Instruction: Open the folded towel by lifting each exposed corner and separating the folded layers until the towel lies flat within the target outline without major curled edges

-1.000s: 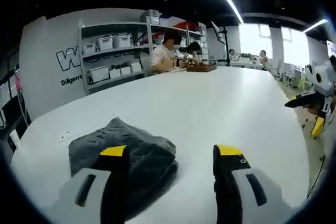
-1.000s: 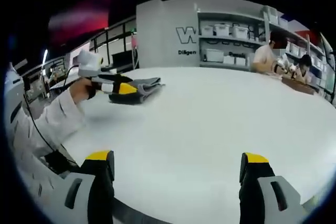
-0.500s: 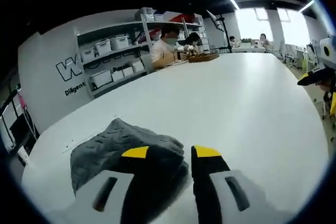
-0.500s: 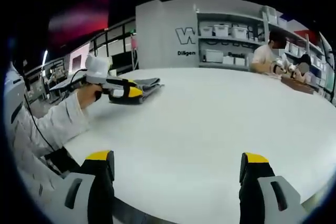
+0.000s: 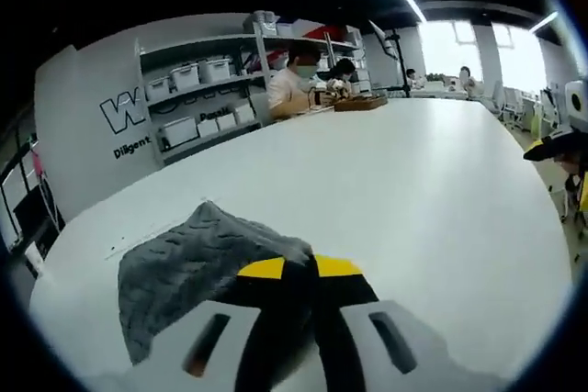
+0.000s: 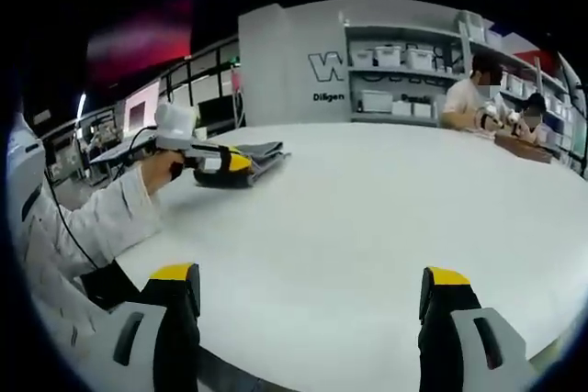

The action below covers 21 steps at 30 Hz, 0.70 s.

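The folded grey towel [image 5: 197,268] lies at the near left edge of the white surface [image 5: 413,190], still a thick stack. The left gripper [image 5: 299,268] has its yellow tips pressed together over the towel's near right corner, seemingly clenched on that corner. This is the first corner pickup; next, lift and peel that layer rightward. Far right, the right gripper [image 6: 310,274] hovers released over bare surface, well apart from the towel.

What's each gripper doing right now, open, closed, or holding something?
Left gripper: closed on the near corner of the folded grey textured towel.
Right gripper: open, holding nothing, above the white table.
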Available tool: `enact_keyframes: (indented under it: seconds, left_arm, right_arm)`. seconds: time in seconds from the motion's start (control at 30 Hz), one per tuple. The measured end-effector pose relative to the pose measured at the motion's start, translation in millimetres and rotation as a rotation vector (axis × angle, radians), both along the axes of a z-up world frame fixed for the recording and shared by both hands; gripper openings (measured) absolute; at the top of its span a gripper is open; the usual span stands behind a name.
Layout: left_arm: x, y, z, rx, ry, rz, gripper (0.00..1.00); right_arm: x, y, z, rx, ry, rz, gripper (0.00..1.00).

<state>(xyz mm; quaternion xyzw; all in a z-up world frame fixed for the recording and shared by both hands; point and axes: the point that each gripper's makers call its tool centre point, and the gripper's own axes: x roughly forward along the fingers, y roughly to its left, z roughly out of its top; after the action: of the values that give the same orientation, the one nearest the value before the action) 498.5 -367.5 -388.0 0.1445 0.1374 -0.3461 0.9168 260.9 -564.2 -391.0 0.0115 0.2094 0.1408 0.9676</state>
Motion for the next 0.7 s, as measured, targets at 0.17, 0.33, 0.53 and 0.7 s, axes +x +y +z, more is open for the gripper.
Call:
enact_keyframes:
  seconds: [0.17, 0.33, 0.53, 0.7]
  left_arm:
    - [2.7, 0.8, 6.1, -0.046, 0.008, 0.002, 0.08]
    - [8.8, 3.4, 16.0, -0.118, 0.022, 0.015, 0.08]
    - [14.4, 7.8, 26.1, -0.177, 0.026, 0.027, 0.08]
    - [21.5, 16.4, 38.2, -0.261, 0.035, 0.06, 0.08]
  right_arm:
    - [3.7, 3.8, 0.0, -0.003, 0.004, 0.013, 0.99]
    - [6.7, 7.9, 1.5, -0.011, 0.008, 0.027, 0.99]
    - [9.2, 7.7, 4.5, -0.015, 0.009, 0.024, 0.99]
    - [13.2, 11.9, 8.8, -0.025, 0.015, 0.037, 0.99]
